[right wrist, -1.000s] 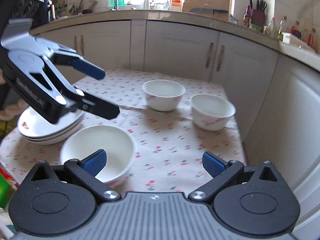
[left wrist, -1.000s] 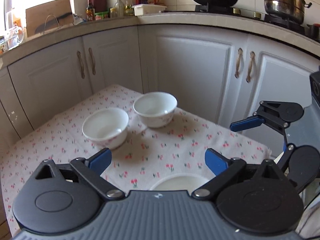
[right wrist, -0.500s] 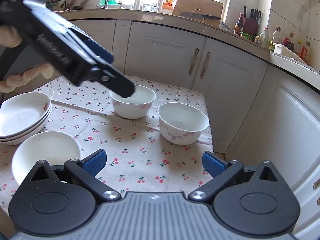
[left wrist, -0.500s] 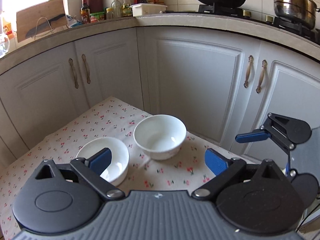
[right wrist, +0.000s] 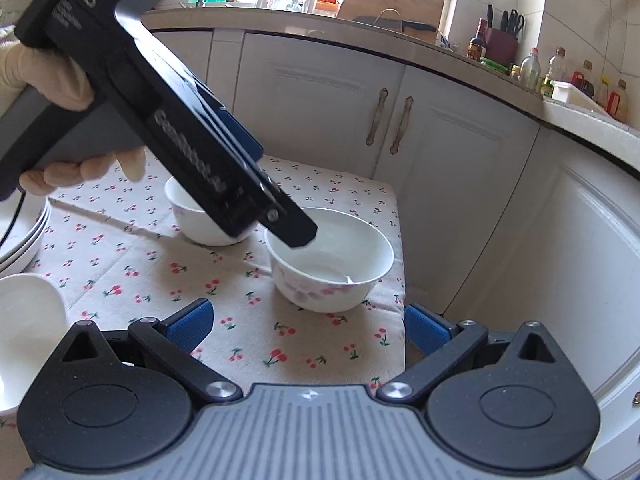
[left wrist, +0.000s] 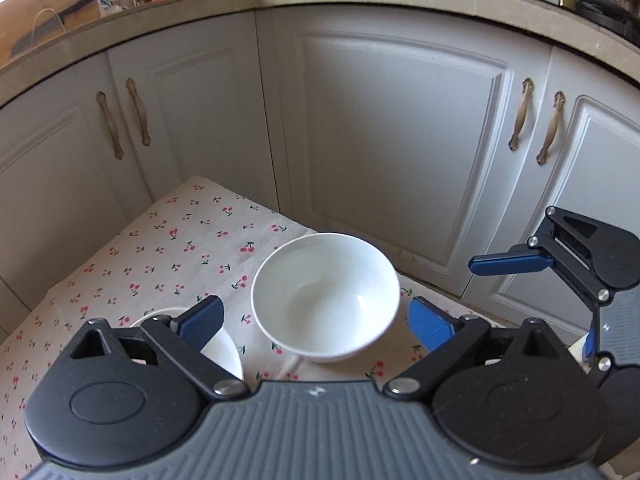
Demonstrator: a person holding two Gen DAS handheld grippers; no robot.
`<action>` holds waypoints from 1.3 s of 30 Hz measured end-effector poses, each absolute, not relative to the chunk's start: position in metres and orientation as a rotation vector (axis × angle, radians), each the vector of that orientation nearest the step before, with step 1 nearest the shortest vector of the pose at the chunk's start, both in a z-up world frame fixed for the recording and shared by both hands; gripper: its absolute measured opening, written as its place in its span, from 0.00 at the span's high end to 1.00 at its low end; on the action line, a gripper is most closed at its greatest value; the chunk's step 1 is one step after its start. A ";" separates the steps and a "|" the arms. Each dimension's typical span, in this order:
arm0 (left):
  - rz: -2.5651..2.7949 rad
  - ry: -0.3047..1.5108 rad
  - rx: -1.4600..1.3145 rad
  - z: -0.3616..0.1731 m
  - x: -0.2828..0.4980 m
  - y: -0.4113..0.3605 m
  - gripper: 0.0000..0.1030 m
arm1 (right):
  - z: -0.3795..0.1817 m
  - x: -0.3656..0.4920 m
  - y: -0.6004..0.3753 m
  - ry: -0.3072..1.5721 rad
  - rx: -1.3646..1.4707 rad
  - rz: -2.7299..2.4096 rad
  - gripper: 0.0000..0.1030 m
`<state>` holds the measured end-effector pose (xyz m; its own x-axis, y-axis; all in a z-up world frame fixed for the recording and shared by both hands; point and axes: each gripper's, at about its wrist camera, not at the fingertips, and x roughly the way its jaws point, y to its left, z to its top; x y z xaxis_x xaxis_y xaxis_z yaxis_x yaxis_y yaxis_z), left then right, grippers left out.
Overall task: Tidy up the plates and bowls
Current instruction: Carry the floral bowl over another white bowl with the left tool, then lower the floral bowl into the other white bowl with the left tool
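While both tongs hung released, the left tongs (left wrist: 316, 318) lined up on the corner bowl (left wrist: 326, 296); next they'd probably need lowering around its rim, then clamping.

Table (right wrist: 132, 280) w/ cherry-print cloth: three white bowls (right wrist: 328, 264), plate stack (right wrist: 20, 236).

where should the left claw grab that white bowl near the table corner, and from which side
Probably the rim of the bowl: it sits upright and empty, with a thin wall. Come down from above with the open left claw, one finger inside and one outside the near wall. The second bowl stands apart, so it shouldn't interfere.
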<state>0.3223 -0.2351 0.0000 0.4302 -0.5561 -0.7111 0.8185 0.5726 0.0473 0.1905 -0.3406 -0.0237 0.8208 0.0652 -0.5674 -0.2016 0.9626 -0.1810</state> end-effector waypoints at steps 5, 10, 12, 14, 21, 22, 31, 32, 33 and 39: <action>-0.888 0.733 0.427 -0.012 0.343 -0.249 0.06 | -0.028 0.207 -0.349 0.598 -0.229 0.149 0.01; -0.895 0.765 0.417 -0.021 0.363 -0.259 0.08 | -0.034 0.221 -0.353 0.598 -0.242 0.169 0.04; -0.899 0.777 0.410 -0.025 0.369 -0.262 0.11 | -0.036 0.227 -0.355 0.603 -0.234 0.182 0.07; -0.901 0.790 0.410 -0.028 0.371 -0.264 0.15 | -0.039 0.233 -0.357 0.615 -0.222 0.188 0.10; -0.915 0.818 0.427 -0.039 0.376 -0.271 0.32 | -0.046 0.244 -0.360 0.635 -0.208 0.186 0.17; -0.920 0.825 0.422 -0.040 0.378 -0.271 0.34 | -0.047 0.245 -0.361 0.638 -0.207 0.189 0.17; -0.933 0.835 0.412 -0.043 0.381 -0.271 0.35 | -0.051 0.251 -0.362 0.648 -0.201 0.202 0.23; -0.935 0.834 0.412 -0.043 0.381 -0.271 0.35 | -0.051 0.252 -0.361 0.645 -0.201 0.203 0.23; -0.938 0.834 0.412 -0.043 0.381 -0.271 0.35 | -0.051 0.252 -0.361 0.644 -0.201 0.205 0.23; -0.951 0.834 0.411 -0.044 0.382 -0.270 0.36 | -0.050 0.255 -0.360 0.641 -0.206 0.201 0.23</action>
<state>0.3825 -0.2698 -0.0441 0.3108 -0.5469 -0.7774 0.8421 0.5377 -0.0416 0.2548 -0.3599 -0.0502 0.7837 0.1212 -0.6092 -0.2480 0.9603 -0.1280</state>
